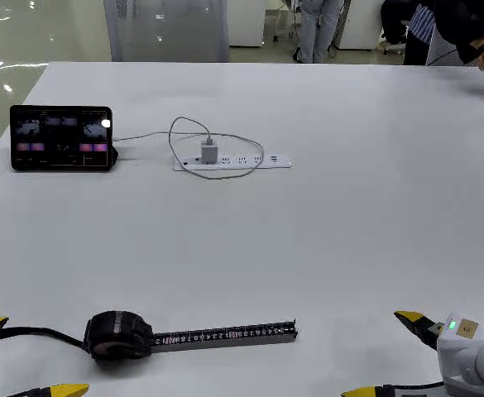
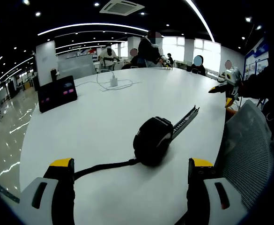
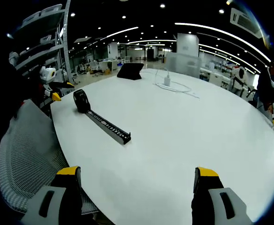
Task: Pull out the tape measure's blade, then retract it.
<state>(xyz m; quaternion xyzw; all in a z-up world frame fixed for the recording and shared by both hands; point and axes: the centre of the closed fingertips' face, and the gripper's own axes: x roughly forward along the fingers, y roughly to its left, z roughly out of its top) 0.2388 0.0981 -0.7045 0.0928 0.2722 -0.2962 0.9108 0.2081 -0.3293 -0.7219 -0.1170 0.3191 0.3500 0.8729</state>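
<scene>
Jaws on both grippers stand wide open at the near edge of the bench (image 1: 349, 231) and hold nothing. From where I stand, the left gripper (image 1: 25, 357) is closest to the work. Its yellow tips sit either side of the black wrist strap (image 1: 39, 333) that trails toward it, and the tape measure (image 1: 117, 335) lies just ahead, squarely in line. That looks like a deliberate line-up for reaching the case. The case is black and rounded and rests on the bench. Its blade (image 1: 225, 335) is already drawn out and runs flat along the surface toward the right, ending in a small hooked tip. The blade lies extended with nothing holding it, so I would guess the lock is on. By that reading the pulling half is done and the retracting half is left. The right gripper (image 1: 388, 354) hangs well apart from the blade's tip, off to its right and clear of the blade's line. Farther back on the bench is a white power strip (image 1: 242, 162) with a charger (image 1: 209, 153) plugged into it. Its cable (image 1: 188, 124) loops round and runs left to a tablet (image 1: 59, 138), which is propped up with its screen lit. Past the far edge, people (image 1: 316, 29) stand or lean in by the bench, well away from the tape measure.
</scene>
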